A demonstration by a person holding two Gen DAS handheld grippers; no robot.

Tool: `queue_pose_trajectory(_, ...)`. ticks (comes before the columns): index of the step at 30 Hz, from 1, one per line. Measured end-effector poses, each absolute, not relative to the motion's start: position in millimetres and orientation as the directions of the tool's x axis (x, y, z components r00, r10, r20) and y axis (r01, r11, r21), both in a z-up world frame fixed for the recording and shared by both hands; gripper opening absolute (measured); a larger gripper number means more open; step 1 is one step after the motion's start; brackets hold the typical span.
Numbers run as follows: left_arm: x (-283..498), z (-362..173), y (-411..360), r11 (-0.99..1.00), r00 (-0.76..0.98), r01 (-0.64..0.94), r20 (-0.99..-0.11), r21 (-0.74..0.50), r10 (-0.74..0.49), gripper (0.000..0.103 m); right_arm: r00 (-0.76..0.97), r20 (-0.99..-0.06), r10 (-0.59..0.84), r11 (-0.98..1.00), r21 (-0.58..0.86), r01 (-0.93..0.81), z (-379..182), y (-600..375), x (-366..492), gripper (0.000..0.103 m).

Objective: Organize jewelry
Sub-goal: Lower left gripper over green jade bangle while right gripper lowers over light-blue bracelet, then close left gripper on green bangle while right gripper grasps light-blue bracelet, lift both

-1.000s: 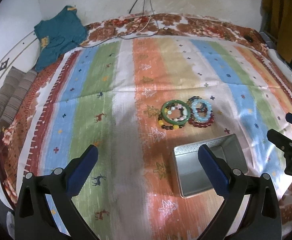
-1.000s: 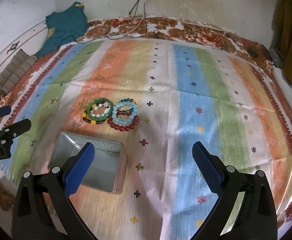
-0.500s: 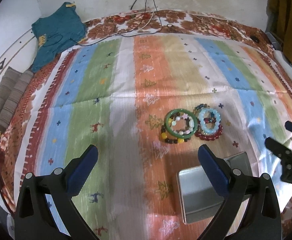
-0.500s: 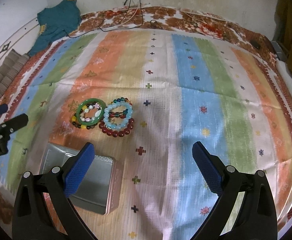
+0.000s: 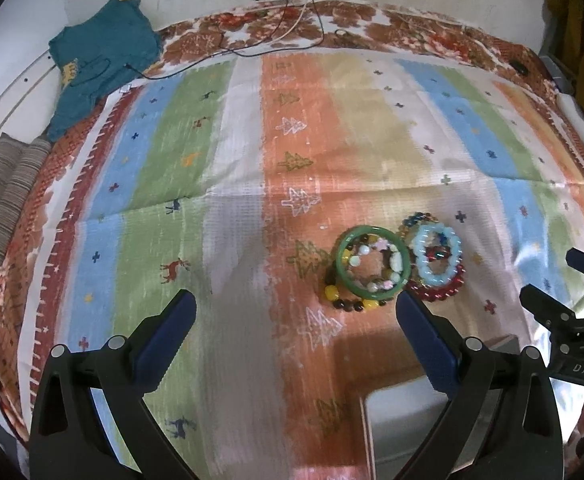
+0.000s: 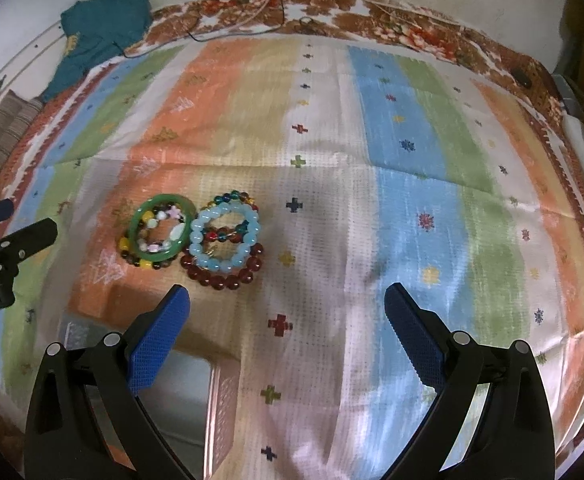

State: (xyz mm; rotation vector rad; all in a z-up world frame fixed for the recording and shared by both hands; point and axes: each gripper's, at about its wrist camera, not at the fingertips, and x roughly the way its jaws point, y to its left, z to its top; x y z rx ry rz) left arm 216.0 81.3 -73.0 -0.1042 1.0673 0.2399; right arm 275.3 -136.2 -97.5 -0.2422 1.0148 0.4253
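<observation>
A heap of bracelets lies on the striped cloth: a green bangle [image 5: 372, 266] [image 6: 161, 227] over a pastel bead bracelet and a yellow-and-brown one, and a light blue bead bracelet [image 5: 436, 257] [image 6: 224, 238] over a dark red one [image 6: 223, 276] and a multicoloured one. A grey metal tin [image 5: 408, 428] [image 6: 195, 392] stands open just near of them. My left gripper [image 5: 292, 324] is open and empty, above the cloth left of the heap. My right gripper [image 6: 287, 320] is open and empty, right of the heap.
The striped cloth [image 5: 231, 208] covers a bed with a floral border. A teal garment [image 5: 103, 56] and a folded striped cloth [image 5: 3, 196] lie at the far left. Cables [image 5: 292, 28] trail at the far edge by the wall.
Both grippers have moved forward toward the bracelets, so the heap looks nearer and the tin has slid to the bottom of both views. Both stay open.
</observation>
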Motion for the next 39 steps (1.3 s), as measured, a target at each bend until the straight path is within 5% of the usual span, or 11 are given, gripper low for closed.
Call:
queue_pose_trajectory(13, 242, -104, 85, 0.978, 0.411, -0.21, -0.906, 0.011, 0.099, 0.096, 0.426, -0.883, 0.196, 0.889, -0.023, -0.457, -116, -121, 296, 0.099)
queue_pose_trajectory(30, 270, -135, 89, 0.978, 0.362, -0.206, -0.929, 0.006, 0.082, 0.075, 0.396, -0.902, 0.172, 0.899, -0.021, -0.438, -136, -103, 324, 0.098)
queue_pose_trajectory(33, 274, -138, 92, 0.977, 0.358, -0.211, -0.931, -0.014, 0.064, 0.071, 0.384, -0.908, 0.17, 0.897, -0.019, -0.442, -140, -100, 327, 0.088)
queue_pose_trajectory(37, 280, -142, 90, 0.982, 0.355, -0.188, -0.934, -0.027, 0.042, 0.069, 0.37, -0.914, 0.167, 0.897, -0.016, -0.443, -146, -96, 331, 0.088)
queue_pose_trajectory(39, 283, -145, 88, 0.984, 0.35, -0.177, -0.936, -0.027, 0.037, 0.061, 0.363, -0.917, 0.165, 0.897, -0.014, -0.441, -149, -95, 334, 0.088)
